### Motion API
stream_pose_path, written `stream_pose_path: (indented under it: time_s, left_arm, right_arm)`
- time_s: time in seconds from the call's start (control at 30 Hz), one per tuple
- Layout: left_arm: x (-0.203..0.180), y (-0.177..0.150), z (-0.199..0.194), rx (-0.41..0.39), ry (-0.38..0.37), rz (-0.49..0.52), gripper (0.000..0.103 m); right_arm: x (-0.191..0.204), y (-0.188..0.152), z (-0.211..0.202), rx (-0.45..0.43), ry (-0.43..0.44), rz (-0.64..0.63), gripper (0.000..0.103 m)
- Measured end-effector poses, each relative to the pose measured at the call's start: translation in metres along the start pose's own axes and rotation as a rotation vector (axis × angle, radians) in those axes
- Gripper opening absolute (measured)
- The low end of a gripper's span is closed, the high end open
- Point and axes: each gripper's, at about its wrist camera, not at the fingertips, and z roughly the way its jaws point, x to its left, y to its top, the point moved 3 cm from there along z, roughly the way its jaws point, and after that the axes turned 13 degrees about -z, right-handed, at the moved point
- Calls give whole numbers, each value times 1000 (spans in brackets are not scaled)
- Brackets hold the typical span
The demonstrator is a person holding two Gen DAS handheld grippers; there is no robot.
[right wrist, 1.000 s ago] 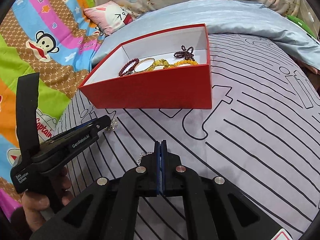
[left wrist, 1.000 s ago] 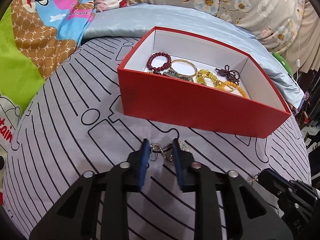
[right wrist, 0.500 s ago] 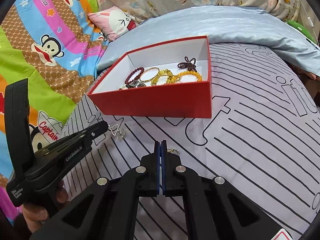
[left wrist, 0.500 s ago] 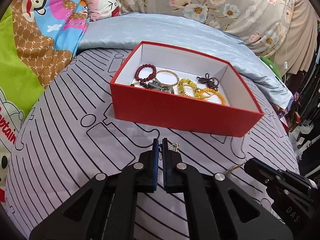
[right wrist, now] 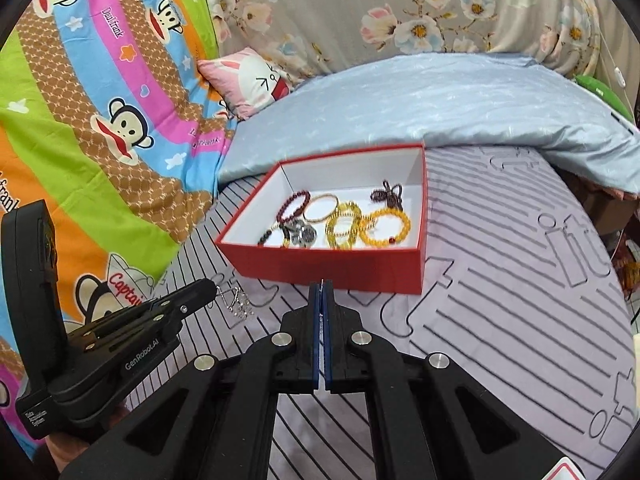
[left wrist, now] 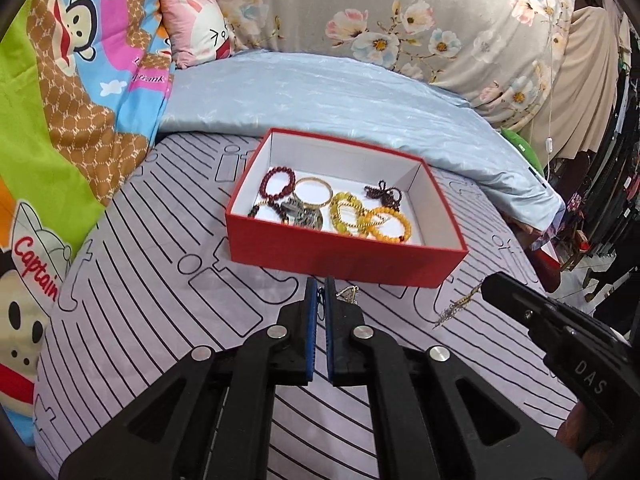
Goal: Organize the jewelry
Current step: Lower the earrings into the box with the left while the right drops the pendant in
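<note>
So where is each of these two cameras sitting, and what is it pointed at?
Left wrist: rides on the left gripper, looking forward and down at the red box; the right gripper pokes in at its right edge.
Right wrist: rides on the right gripper, facing the same box; the left gripper and a hand show at its left.
Shared: box, bracelets, striped sheet, each other's gripper.

Grey line-print bedsheet (left wrist: 140, 280), pale blue quilt (left wrist: 320, 92), cartoon monkey blanket (right wrist: 100, 120), pink bunny pillow (right wrist: 252, 80), floral fabric (left wrist: 400, 20) behind.

Red box (left wrist: 344, 258), black-lined lilac sheet (left wrist: 160, 280)
</note>
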Motion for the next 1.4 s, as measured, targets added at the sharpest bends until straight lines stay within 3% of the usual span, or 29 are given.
stream_pose_path:
  time_s: [0.33,0.57,0.83,1.4]
  left_arm:
    - [-19,38,-12,-72,-20,33,3]
    - [-31,74,4,-117,-7,57,3]
    - [-33,91,41,-96,20,64,3]
    - [-31,99,99,-47,62,79,3]
  right_arm:
    - [-4,41,-5,-70,-20,-36,2]
    - [-10,75,9,-95,-31,-57,2]
    - [-18,90,40,-80,-34,-53,2]
    - [-35,88,92,-17,-43,-36,2]
